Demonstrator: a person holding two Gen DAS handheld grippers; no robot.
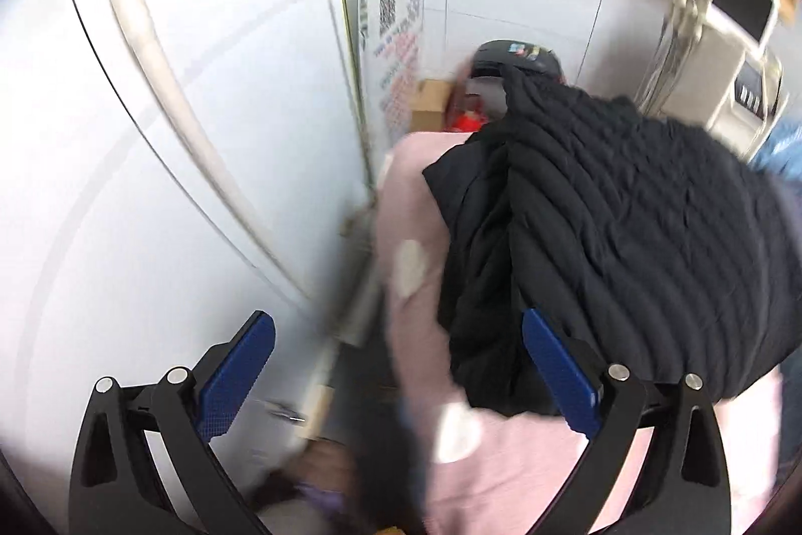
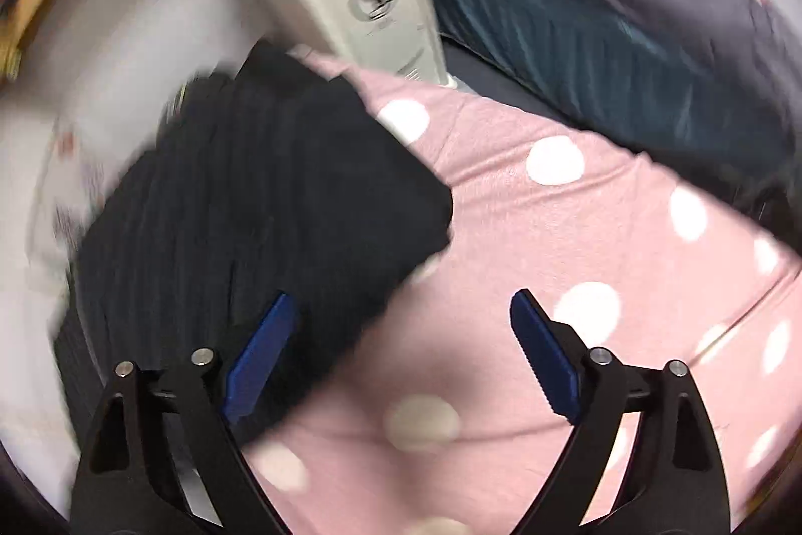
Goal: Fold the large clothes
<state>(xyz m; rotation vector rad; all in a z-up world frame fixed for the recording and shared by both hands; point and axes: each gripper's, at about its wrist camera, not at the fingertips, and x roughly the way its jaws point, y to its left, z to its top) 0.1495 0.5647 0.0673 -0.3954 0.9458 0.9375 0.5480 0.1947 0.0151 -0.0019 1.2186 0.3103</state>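
Gaping wide and empty at the bottom of each view, left gripper (image 1: pixel 396 364) and right gripper (image 2: pixel 401 344), black quilted jacket (image 1: pixel 601 234) mid-frame on pink dotted cover (image 2: pixel 551 264), beige appliance (image 1: pixel 737 48) upper right beyond.

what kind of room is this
Probably a cramped home room, perhaps a bedroom: a pink dotted sheet with a black jacket on it, teal bedding, and cardboard boxes by the wall.
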